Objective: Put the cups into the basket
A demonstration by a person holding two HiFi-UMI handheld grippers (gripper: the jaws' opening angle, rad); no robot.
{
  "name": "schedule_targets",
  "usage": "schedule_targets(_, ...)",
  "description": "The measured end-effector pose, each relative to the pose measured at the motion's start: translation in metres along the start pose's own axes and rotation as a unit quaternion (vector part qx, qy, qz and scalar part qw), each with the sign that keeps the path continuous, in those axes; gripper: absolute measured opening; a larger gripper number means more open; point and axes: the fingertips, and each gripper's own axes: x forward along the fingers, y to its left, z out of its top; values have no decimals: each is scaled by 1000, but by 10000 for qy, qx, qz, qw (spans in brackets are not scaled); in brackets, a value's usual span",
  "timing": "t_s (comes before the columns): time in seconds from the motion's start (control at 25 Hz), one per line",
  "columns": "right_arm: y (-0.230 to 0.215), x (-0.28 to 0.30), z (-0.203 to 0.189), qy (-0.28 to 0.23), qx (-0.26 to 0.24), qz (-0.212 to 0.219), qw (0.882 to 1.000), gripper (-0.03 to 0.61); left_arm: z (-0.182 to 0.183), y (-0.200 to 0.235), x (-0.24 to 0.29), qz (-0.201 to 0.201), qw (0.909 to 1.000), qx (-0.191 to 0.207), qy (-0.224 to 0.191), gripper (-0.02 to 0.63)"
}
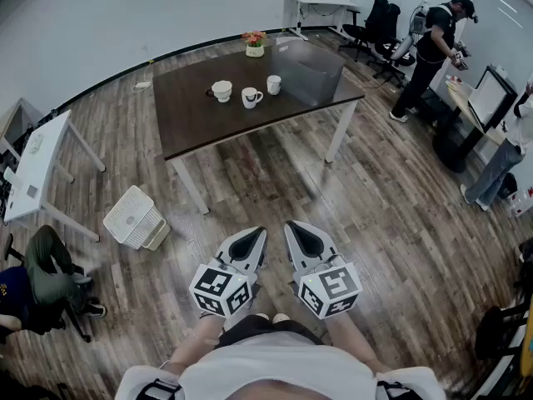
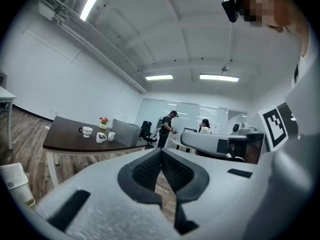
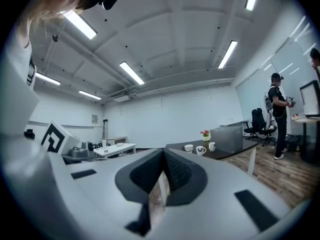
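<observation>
Three white cups point(image 1: 221, 90) point(image 1: 251, 97) point(image 1: 274, 84) stand on a dark brown table point(image 1: 200, 123) across the room. Beside them is a grey see-through basket point(image 1: 312, 71). Both grippers are held close to my body, far from the table and pointing level toward it. The left gripper point(image 1: 255, 235) and the right gripper point(image 1: 296, 228) are shut with nothing between their jaws. The left gripper view shows its closed tips point(image 2: 161, 152), the cups point(image 2: 101, 137) and the basket point(image 2: 125, 132) far off. The right gripper view shows its tips point(image 3: 163, 154) together, the cups point(image 3: 200, 150) and the basket point(image 3: 226, 138).
A flower pot point(image 1: 254, 43) stands at the table's far edge. A white slatted crate point(image 1: 133, 217) lies on the wooden floor left of my path. A white desk point(image 1: 37, 169) and a seated person point(image 1: 42, 273) are at the left. People point(image 1: 437, 44) and office chairs point(image 1: 375, 23) are at the right.
</observation>
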Motion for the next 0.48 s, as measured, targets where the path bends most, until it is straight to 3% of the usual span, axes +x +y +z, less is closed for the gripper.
schedule_targets(0.48, -24, -9, -4, -136, 142, -57, 9998, 12, 4, 5, 10, 266, 9994, -147, -140, 9)
